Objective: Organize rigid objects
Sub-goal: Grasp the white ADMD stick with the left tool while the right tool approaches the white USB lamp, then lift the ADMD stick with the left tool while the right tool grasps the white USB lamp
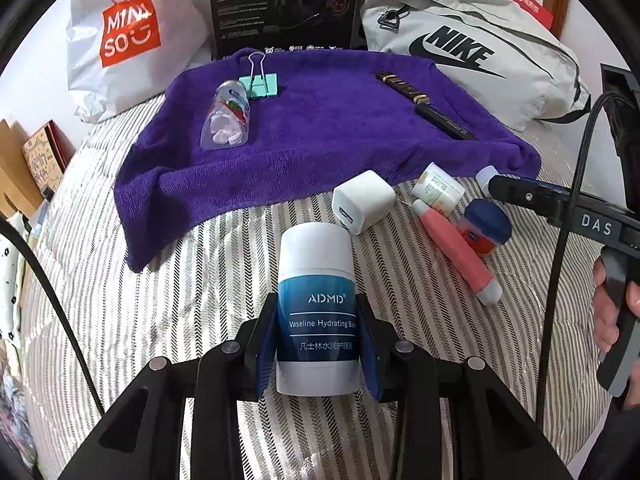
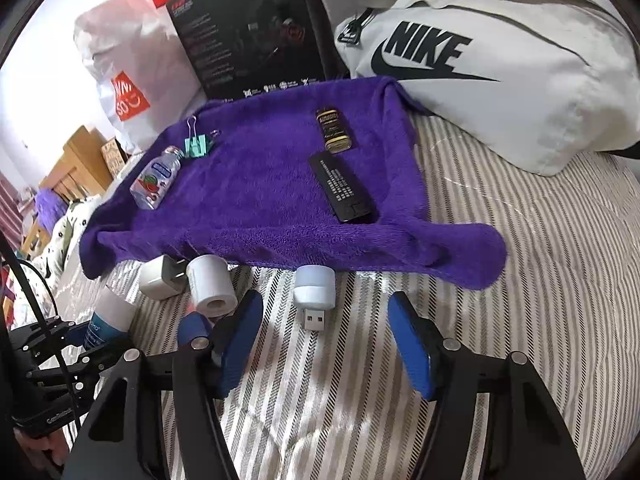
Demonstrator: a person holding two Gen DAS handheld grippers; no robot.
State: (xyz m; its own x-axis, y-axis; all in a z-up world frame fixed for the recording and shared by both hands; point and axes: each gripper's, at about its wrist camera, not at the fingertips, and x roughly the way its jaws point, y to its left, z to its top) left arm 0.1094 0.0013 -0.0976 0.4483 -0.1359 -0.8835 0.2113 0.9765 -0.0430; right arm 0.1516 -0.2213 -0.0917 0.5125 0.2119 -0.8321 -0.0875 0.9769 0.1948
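Observation:
My left gripper point(image 1: 318, 340) is shut on an upright white and blue balm stick point(image 1: 316, 308), held over the striped bedcover. Ahead lies a purple towel point(image 1: 320, 136) carrying a clear mint bottle point(image 1: 228, 120), a teal binder clip point(image 1: 259, 84) and a long dark stick point(image 1: 424, 104). A white charger cube point(image 1: 362, 202), small white bottle point(image 1: 438, 188), pink tube point(image 1: 456, 252) and blue-lidded jar point(image 1: 486, 226) lie just off the towel. My right gripper point(image 2: 325, 300) is open low over the bed. A white USB light point(image 2: 314, 286) lies between its fingertips, untouched.
A grey Nike bag point(image 2: 480, 64) fills the back right. A black box point(image 1: 284, 4) and a white shopping bag point(image 1: 132, 32) stand behind the towel. A black cable point(image 1: 560, 240) hangs at the right, beside a hand point(image 1: 612, 308) on the other gripper's handle.

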